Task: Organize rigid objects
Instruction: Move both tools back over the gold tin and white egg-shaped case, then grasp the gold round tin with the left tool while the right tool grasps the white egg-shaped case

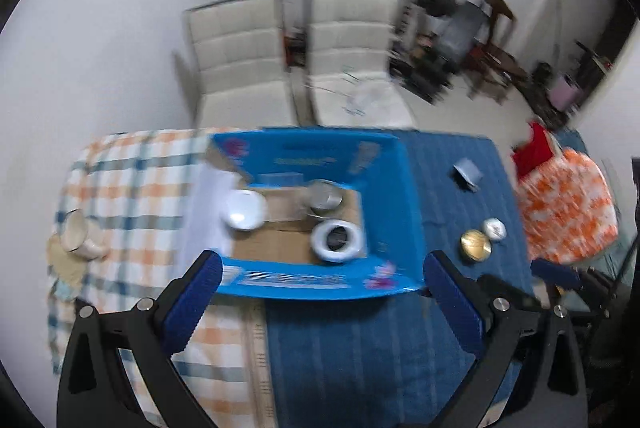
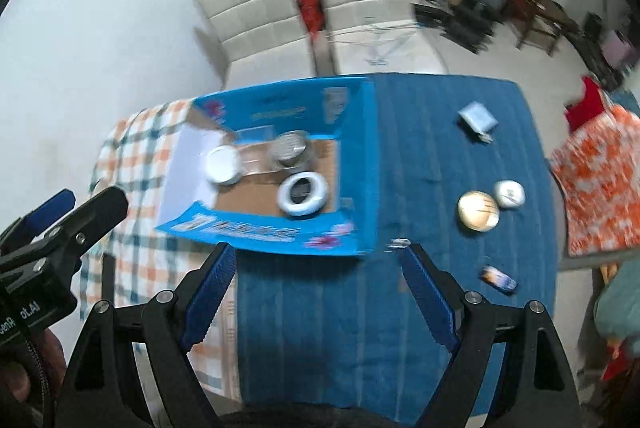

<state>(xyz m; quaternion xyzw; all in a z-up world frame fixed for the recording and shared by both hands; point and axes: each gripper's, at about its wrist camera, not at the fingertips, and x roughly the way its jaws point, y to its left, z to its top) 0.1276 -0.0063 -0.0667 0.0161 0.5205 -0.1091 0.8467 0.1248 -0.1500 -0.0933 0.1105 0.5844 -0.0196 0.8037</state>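
Both grippers, left gripper (image 1: 322,292) and right gripper (image 2: 318,282), hang spread and empty near the open blue cardboard box (image 2: 362,164), which holds three round items. Loose on the blue cloth-covered tabletop (image 2: 420,228), right: round gold tin (image 2: 479,211), small white disc (image 2: 509,193). Likely next: right gripper reaches right and descends over the tin.

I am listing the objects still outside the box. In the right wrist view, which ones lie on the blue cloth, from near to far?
Small dark packet, gold round tin, white round tin, pale blue box.

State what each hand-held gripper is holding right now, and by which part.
Nothing is held. The left hand-held gripper and the right hand-held gripper both stand open and empty above the table, near the blue box.
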